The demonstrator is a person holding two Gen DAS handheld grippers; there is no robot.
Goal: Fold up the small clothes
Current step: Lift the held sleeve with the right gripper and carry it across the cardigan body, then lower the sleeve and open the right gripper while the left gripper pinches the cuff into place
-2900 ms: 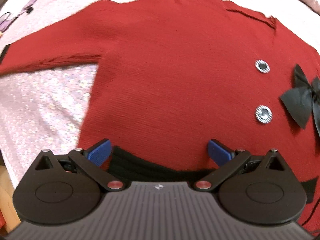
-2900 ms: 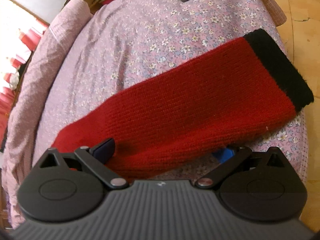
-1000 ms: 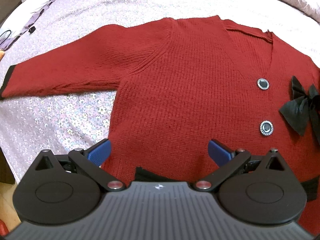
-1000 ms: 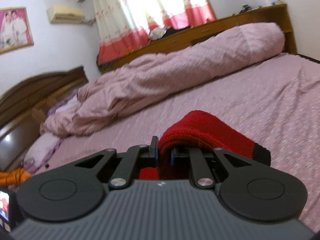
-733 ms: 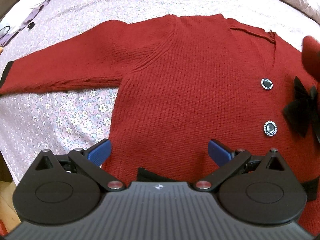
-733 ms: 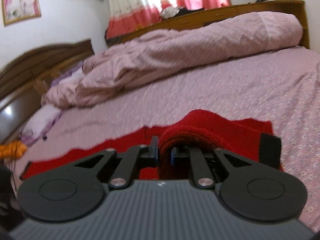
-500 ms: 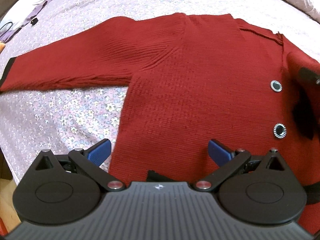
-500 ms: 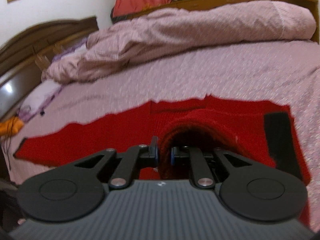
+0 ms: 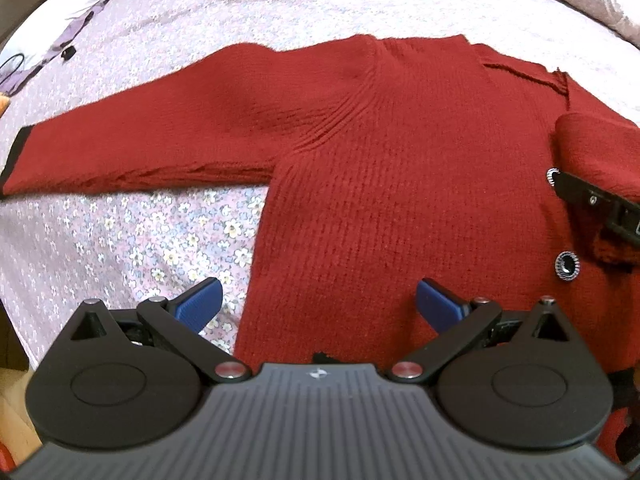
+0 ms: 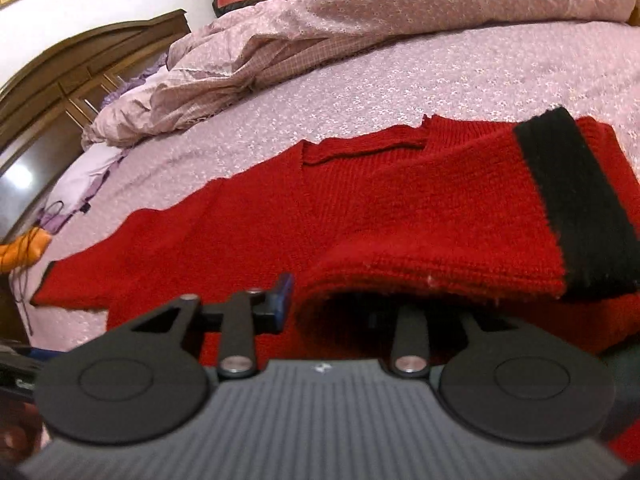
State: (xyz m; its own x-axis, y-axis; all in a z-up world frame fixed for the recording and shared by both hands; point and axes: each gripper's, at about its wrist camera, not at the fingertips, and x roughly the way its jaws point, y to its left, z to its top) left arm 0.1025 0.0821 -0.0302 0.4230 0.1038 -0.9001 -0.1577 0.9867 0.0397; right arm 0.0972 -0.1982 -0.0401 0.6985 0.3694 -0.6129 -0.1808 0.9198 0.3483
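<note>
Bed (image 9: 132,236) with pink floral sheet; red cardigan (image 9: 380,200) spread flat at frame centre, rumpled pink quilt (image 10: 320,32) along top, orange item (image 10: 20,252) at left edge.

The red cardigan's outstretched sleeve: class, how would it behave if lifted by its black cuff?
The outstretched sleeve is probably floppy: the other sleeve already drapes folded over the body. Likely not slippery: its ribbed knit should grip the floral sheet.

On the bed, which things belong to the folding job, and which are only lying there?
Part of the job:
- red cardigan
- its folded-over sleeve, between the opening jaws of the right gripper
- its outstretched sleeve
- left gripper, open above the hem

Only lying there:
- rumpled quilt
- orange item at the bed edge
- floral sheet
</note>
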